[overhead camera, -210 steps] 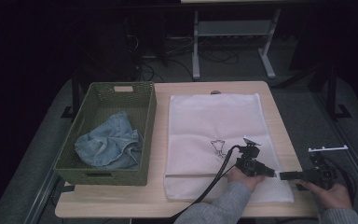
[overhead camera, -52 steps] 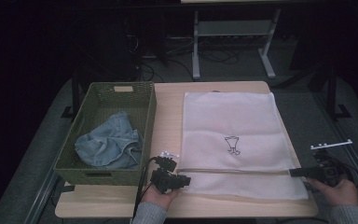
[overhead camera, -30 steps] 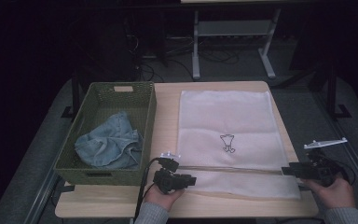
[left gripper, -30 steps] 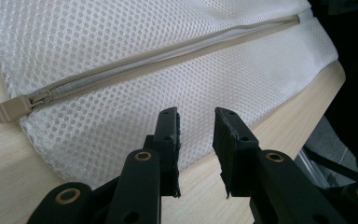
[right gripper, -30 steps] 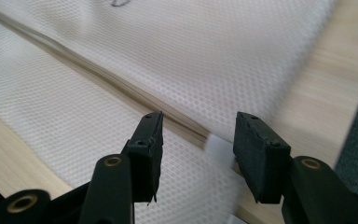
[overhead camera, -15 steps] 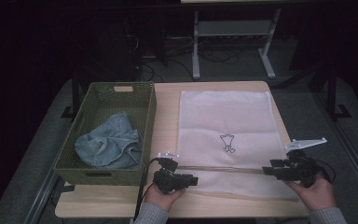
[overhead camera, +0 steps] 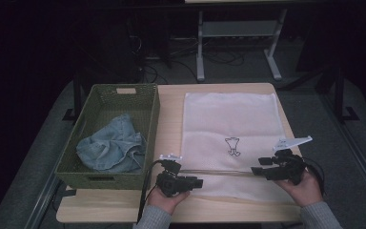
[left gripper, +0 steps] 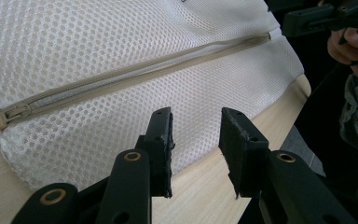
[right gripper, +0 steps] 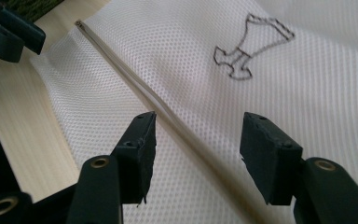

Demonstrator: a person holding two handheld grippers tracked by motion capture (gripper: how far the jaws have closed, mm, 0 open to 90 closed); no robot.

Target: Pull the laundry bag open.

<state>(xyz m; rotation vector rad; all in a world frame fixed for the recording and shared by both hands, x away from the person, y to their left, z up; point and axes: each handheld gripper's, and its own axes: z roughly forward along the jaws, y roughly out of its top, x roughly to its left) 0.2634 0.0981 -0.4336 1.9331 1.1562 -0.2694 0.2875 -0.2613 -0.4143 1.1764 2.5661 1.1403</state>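
Note:
A white mesh bag (overhead camera: 228,119) with a small printed emblem (overhead camera: 232,146) lies flat on the wooden table. A beige zipper (overhead camera: 219,172) runs across its near end. My left gripper (overhead camera: 196,182) rests at the bag's front left corner, close to the zipper pull (left gripper: 4,116). In the left gripper view, the left gripper (left gripper: 196,123) is open over mesh and table edge, having just been opening with nothing between the jaws. My right gripper (overhead camera: 260,165) hovers over the bag's right side. In the right gripper view, the right gripper (right gripper: 196,135) is open above the zipper (right gripper: 121,60), its jaws also just opening and empty.
A green woven basket (overhead camera: 155,119) stands to the left of the bag and holds a crumpled blue denim garment (overhead camera: 112,148). Bare table (overhead camera: 169,119) shows between basket and bag. The table's front edge runs just below both hands. Dark floor and desk legs lie beyond.
My right gripper has slid left from the bag's right edge along the zipper line, and its jaws have spread. The left gripper stayed put.

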